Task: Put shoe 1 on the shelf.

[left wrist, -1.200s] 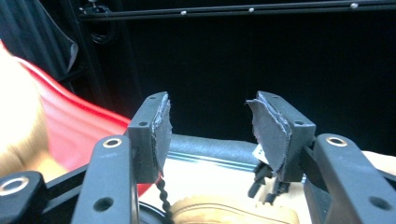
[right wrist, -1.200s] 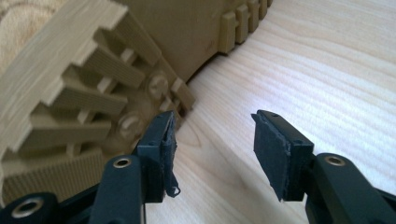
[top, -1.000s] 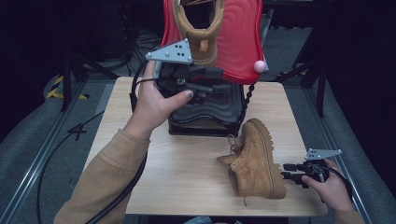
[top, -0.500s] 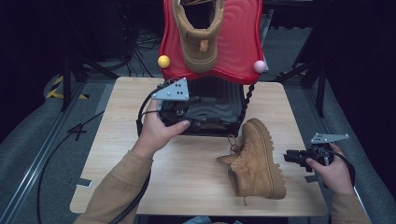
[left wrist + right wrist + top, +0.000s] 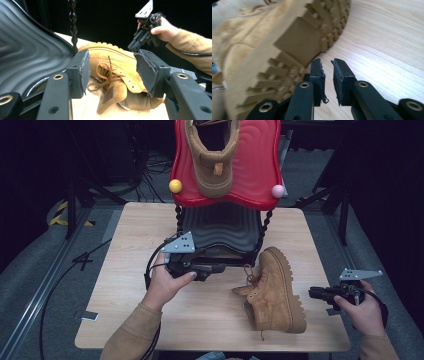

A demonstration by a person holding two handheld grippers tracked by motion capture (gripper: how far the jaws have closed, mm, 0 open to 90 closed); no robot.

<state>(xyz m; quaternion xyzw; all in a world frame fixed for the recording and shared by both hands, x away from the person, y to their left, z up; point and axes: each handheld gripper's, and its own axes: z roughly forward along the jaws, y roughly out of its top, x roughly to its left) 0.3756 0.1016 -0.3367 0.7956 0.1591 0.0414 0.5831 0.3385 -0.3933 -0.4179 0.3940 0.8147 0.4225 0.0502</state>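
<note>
Roughly: boot [image 5: 275, 290] (on side) between left gripper [image 5: 220, 269] and right gripper [image 5: 314, 293].

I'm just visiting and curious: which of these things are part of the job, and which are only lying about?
In the job:
- boot on the table
- boot on the rack
- red and black shoe rack
- left tool, open
- right tool, holding nothing

Lying about:
- floor cables
- black stands
</note>
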